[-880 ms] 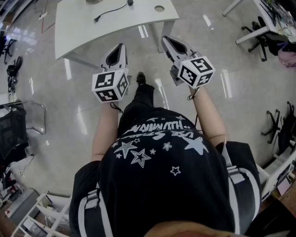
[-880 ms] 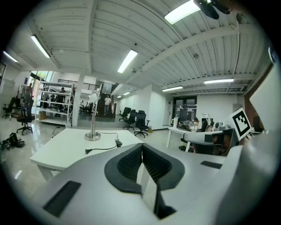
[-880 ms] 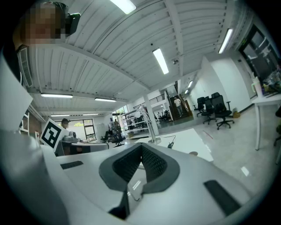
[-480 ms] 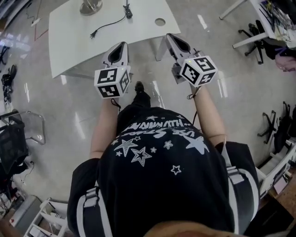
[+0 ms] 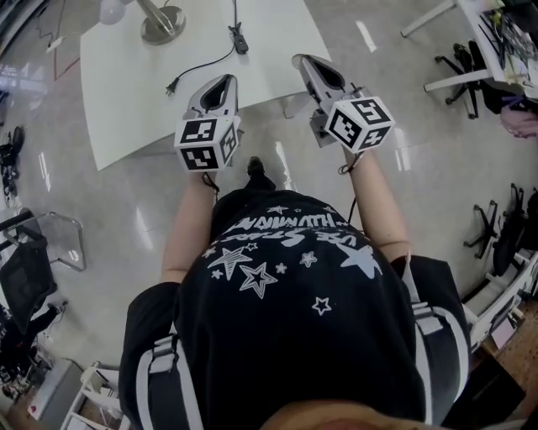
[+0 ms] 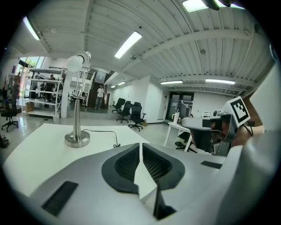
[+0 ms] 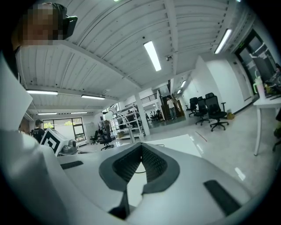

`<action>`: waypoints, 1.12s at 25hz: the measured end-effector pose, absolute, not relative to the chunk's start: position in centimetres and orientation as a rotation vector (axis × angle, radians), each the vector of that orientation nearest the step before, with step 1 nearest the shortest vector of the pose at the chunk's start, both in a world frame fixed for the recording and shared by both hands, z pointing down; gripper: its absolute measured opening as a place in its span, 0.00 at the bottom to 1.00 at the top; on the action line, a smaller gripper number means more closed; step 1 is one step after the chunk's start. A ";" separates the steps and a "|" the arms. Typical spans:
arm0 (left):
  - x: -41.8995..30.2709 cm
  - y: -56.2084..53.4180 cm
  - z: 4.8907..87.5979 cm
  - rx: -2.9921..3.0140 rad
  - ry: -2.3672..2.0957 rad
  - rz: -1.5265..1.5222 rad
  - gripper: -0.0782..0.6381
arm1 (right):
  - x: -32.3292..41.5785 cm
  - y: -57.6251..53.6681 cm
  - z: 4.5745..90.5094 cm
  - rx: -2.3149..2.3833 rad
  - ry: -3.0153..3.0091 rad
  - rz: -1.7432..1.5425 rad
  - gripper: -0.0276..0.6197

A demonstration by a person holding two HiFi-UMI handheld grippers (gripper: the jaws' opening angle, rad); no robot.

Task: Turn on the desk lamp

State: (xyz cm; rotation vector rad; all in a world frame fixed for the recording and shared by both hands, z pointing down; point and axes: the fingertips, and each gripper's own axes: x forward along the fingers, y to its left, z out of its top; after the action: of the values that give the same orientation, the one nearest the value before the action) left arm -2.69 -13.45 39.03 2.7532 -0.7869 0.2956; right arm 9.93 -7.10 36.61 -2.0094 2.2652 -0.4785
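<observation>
I've closed in: the desk lamp [image 5: 161, 25] now sits just ahead of my left gripper [image 5: 221, 82] and right gripper [image 5: 305, 62], both pinched shut and empty

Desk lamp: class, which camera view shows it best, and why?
The left gripper view: the desk lamp stands whole there, base, stem and head. The head view cuts it at the top edge; the right gripper view shows it only small and far off.

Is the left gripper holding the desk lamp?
No, the left gripper has its jaws together on nothing, and the desk lamp stands apart from it on the white table.
</observation>
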 end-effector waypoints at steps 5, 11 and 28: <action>-1.2 -15.9 40.3 2.741 -0.745 0.338 0.13 | 11.1 -10.2 37.2 -2.038 2.249 -0.494 0.05; 0.1 -16.9 41.2 2.730 -0.719 0.365 0.13 | 12.0 -12.4 37.7 -2.040 2.260 -0.520 0.05; 5.0 -21.1 46.5 2.580 -1.034 0.502 0.39 | 16.2 -20.7 40.4 -1.734 2.586 -0.623 0.05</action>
State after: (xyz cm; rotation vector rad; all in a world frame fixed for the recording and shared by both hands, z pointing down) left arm 5.00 -21.07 46.53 2.5796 -1.0341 0.5019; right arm 16.24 -20.68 40.37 -1.7345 2.5861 -0.6226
